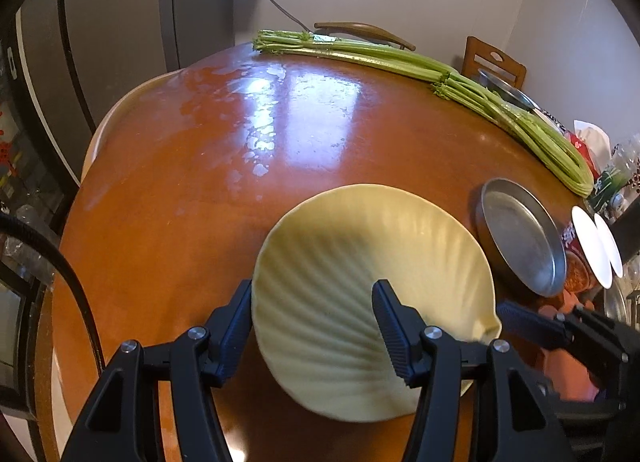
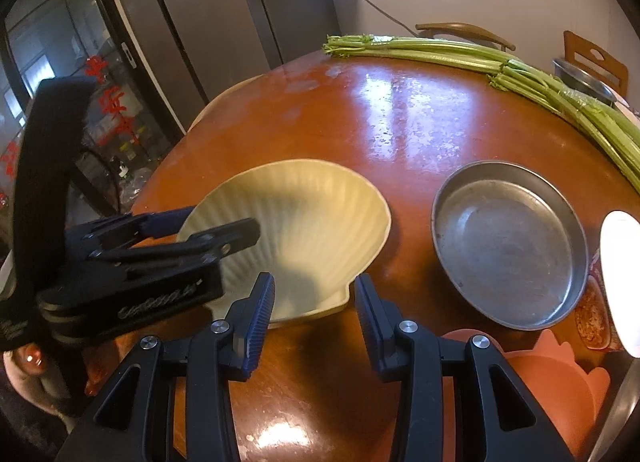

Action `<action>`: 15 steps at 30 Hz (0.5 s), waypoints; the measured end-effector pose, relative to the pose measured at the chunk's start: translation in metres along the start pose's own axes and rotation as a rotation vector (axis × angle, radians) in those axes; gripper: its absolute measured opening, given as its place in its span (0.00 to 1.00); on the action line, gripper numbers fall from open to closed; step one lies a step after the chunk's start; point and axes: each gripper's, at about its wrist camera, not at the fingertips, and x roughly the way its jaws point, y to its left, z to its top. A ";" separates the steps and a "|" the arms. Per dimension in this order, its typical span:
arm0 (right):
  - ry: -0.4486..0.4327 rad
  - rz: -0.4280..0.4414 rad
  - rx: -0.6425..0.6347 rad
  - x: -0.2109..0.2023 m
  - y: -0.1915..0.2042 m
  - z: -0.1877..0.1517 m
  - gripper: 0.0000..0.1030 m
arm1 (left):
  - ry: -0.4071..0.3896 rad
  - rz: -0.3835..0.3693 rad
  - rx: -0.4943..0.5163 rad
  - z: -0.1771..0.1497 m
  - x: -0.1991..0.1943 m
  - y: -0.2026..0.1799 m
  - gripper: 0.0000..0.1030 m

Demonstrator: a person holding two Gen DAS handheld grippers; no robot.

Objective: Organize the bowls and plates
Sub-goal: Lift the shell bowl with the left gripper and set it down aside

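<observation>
A cream shell-shaped plate [image 1: 360, 282] sits on the glossy reddish-brown round table [image 1: 224, 165], toward its near side, and the left gripper [image 1: 312, 326] has it by the rim: 1 finger lies outside the plate's left edge and the other rests inside the ribbed bowl of the plate, so the rim is clamped between the 2 pads. From the right wrist view the same grip shows on the plate's [image 2: 304, 217] left edge, where the left gripper [image 2: 216, 227] reaches in from the left with 1 finger above the rim and 1 below it. The right gripper [image 2: 314, 318] hovers just near of the plate's hinge-like corner, its 2 fingers standing apart with bare table between them and nothing grasped; the pads do not touch the plate. To the right of the shell plate, apart from it, lies a round metal pan [image 2: 508, 242], empty and dull grey. A long bunch of celery [image 2: 520, 69] stretches along the far and right edge of the table. At the near right, an orange-pink dish [image 2: 560, 386] peeks out beside the right gripper's finger, and a white rim [image 2: 620, 282] glares at the right border. A wooden chair [image 2: 596, 57] stands past the table's far right.
</observation>
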 end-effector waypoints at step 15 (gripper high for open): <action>0.004 0.008 -0.002 0.005 0.001 -0.001 0.43 | -0.013 0.010 0.017 0.018 0.018 -0.005 0.57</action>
